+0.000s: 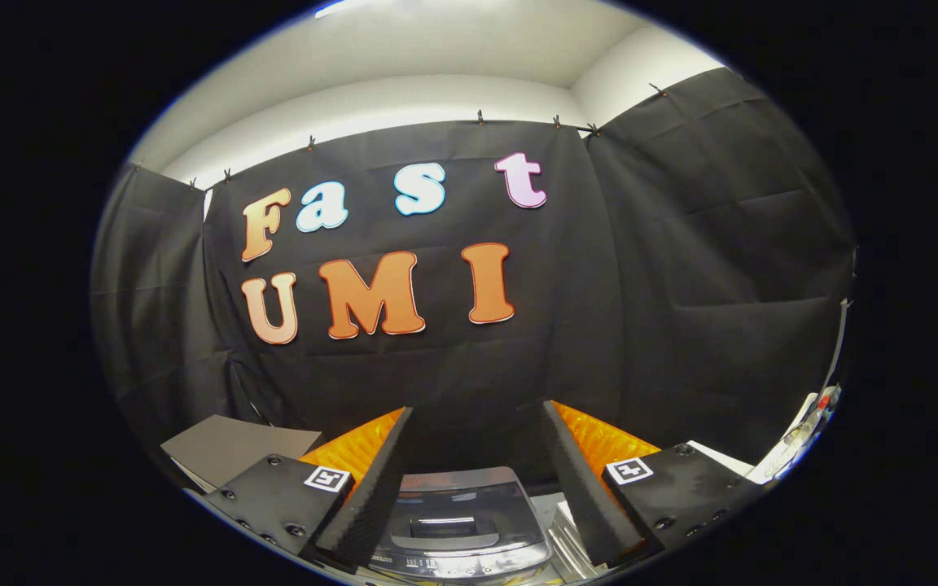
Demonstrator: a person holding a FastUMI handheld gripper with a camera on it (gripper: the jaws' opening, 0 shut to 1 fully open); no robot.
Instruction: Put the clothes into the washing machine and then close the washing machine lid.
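My gripper (477,417) is held high and stands open, with a wide gap and nothing between its fingers. Below and between the fingers sits a small grey washing machine (461,521). Its dark tinted lid (457,500) lies flat and looks closed. I see a control strip along the machine's near edge. The gripper is well above the machine and touches nothing.
A grey flat board (233,446) lies to the left of the left finger. White sheets or boxes (571,533) lie just right of the machine, and more white items (791,448) sit far right. The black cloth wall hangs close behind.
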